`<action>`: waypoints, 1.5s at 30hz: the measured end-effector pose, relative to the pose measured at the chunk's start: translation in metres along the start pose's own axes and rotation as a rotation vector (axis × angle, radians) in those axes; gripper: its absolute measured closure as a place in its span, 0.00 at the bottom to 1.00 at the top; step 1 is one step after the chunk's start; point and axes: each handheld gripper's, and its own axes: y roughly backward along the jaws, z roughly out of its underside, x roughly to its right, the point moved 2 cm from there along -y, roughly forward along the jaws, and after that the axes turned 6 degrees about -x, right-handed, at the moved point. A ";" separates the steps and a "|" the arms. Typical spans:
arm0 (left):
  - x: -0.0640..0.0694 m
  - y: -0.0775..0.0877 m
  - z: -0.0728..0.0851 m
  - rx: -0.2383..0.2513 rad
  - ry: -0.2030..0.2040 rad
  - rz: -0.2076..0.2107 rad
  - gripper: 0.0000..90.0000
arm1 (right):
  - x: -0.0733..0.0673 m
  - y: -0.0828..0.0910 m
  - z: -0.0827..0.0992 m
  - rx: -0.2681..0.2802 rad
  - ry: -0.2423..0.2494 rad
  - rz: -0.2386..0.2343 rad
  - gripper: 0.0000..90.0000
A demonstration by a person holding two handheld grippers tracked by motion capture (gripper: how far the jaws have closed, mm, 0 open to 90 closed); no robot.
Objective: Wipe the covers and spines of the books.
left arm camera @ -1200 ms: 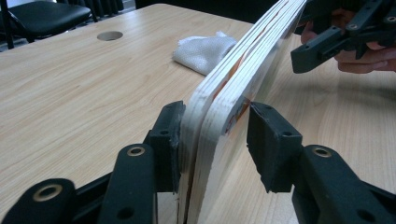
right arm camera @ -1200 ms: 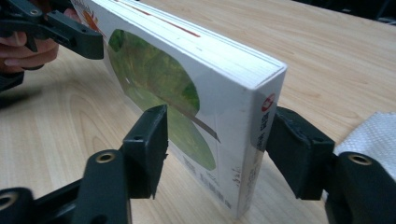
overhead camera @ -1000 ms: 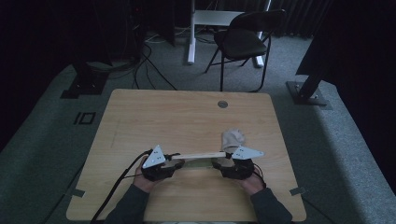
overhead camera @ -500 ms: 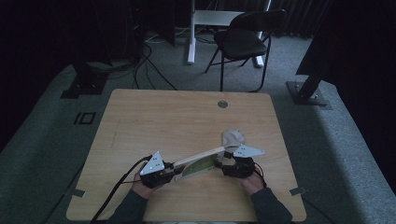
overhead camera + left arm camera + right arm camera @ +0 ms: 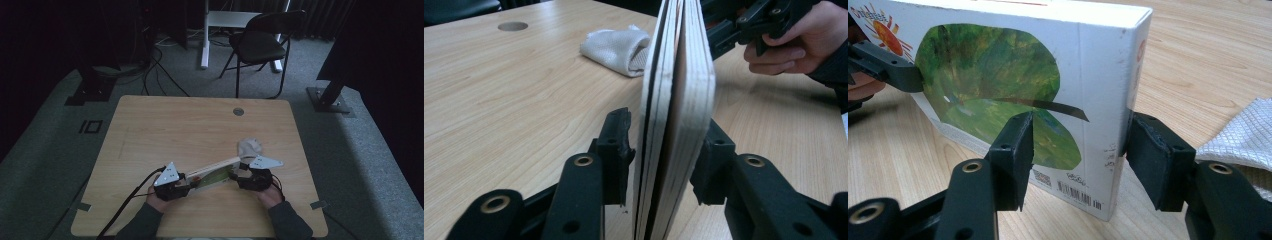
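A white board book [image 5: 215, 172] with a green leaf on its cover [image 5: 998, 75] stands tilted on its long edge on the wooden table [image 5: 175, 130], spanning the two grippers. My right gripper [image 5: 236, 175] [image 5: 1078, 150] is shut on its spine end, one pad on each cover. My left gripper [image 5: 192, 184] [image 5: 664, 160] straddles the page-edge end [image 5: 674, 125]. Its jaws have just been opening: one pad stands slightly off the book, while the other is beside the far cover. A crumpled white cloth [image 5: 250, 147] [image 5: 616, 47] lies just beyond the right gripper.
A round grommet hole [image 5: 238, 111] sits near the table's far edge. A black folding chair [image 5: 265, 40] and stand bases with cables are on the carpet beyond. The person's hands [image 5: 270, 195] rest near the front edge.
The book was level between the grippers and now shows its green cover, tipped on edge. The left gripper has drawn slightly toward the front edge. The right gripper has stayed put.
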 end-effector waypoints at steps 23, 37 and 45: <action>0.018 -0.004 0.008 0.009 -0.023 -0.062 0.79 | -0.002 -0.001 0.001 0.002 0.014 -0.014 0.49; 0.016 -0.011 0.009 0.036 0.018 -0.050 0.78 | -0.002 -0.001 0.001 0.005 0.010 -0.020 0.49; 0.016 -0.019 0.010 0.030 0.002 -0.060 0.73 | -0.002 -0.002 0.002 0.006 0.010 -0.028 0.49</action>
